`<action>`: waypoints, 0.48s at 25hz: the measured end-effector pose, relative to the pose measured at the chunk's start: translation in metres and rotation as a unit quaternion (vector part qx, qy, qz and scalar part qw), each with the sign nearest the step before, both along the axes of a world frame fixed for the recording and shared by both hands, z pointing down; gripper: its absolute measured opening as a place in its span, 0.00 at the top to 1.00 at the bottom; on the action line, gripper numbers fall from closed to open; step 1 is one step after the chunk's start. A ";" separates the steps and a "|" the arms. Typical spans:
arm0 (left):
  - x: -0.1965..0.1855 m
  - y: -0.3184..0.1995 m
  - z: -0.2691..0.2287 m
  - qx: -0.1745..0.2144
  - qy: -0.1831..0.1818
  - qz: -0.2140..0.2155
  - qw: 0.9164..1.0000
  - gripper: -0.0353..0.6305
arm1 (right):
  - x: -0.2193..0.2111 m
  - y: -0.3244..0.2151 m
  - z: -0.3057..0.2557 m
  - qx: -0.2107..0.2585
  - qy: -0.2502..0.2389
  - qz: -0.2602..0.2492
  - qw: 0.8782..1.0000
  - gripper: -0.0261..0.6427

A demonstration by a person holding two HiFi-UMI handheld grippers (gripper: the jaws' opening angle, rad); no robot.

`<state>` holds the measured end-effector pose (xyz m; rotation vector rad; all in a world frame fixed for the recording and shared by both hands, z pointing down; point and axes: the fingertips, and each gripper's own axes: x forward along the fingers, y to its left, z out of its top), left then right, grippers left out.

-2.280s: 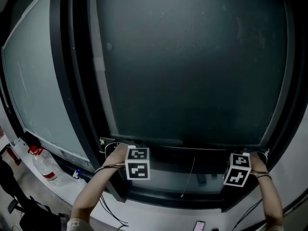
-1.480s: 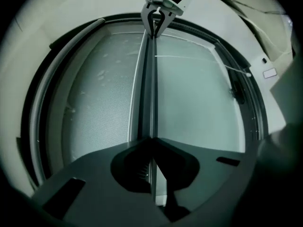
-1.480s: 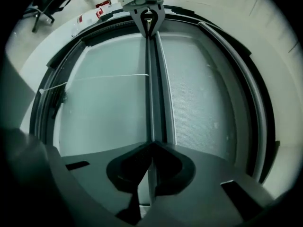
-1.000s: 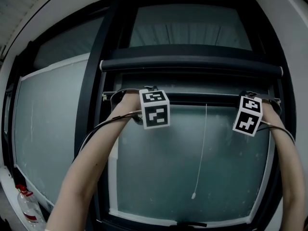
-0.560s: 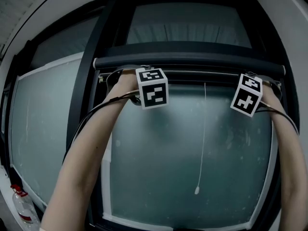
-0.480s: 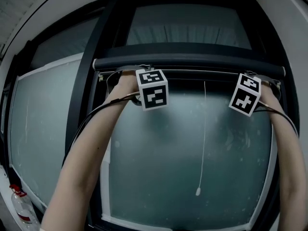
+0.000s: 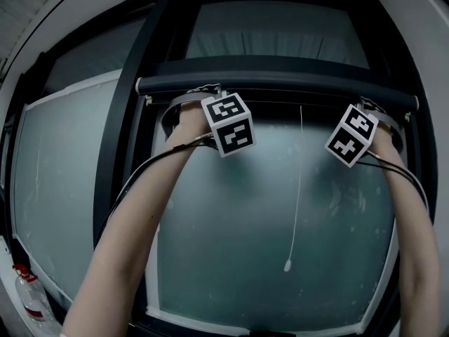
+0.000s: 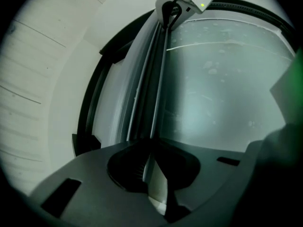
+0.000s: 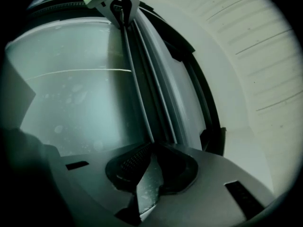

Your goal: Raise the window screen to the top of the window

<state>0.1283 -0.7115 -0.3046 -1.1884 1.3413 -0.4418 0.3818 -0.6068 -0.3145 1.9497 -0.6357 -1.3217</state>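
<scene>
Overhead, the window screen (image 7: 280, 84) is wound into its dark roller at the top of the window, its bottom bar (image 8: 149, 93) tucked just beneath. Only the gripper views show the jaws: the left gripper (image 8: 151, 148) is nipped on one end of the bar, its jaws easing open with the bar between the tips, and the right gripper (image 9: 152, 148) is pinched together on the other end. Each of these views looks along the bar to the other gripper, with a small green light on it, and takes in a pale lined wall (image 8: 42, 79) beside the frame. From the head view the marker cubes hide the jaws, but it alone shows the white pull cord (image 7: 300, 181) hanging free over the frosted pane (image 7: 238, 244) and a red-capped bottle (image 7: 28, 297) low at the left
</scene>
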 end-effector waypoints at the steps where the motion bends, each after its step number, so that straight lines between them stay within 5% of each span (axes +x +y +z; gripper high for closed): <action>1: -0.002 0.004 0.000 0.015 0.015 0.017 1.000 0.91 | -0.001 0.003 0.001 0.027 -0.009 -0.013 1.000 0.91; 4: -0.017 0.018 0.003 0.016 0.124 0.113 0.986 0.90 | -0.001 0.020 0.009 0.109 -0.071 -0.096 0.987 0.91; 6: -0.023 0.025 0.015 -0.018 0.204 0.199 0.958 0.90 | -0.001 0.027 0.021 0.133 -0.129 -0.171 0.968 0.91; 9: -0.023 0.032 0.044 -0.063 0.297 0.316 0.899 0.90 | -0.002 0.029 0.051 0.145 -0.199 -0.253 0.936 0.91; 12: -0.007 0.026 0.110 -0.137 0.375 0.395 0.827 0.90 | -0.005 0.018 0.110 0.141 -0.280 -0.310 0.898 0.91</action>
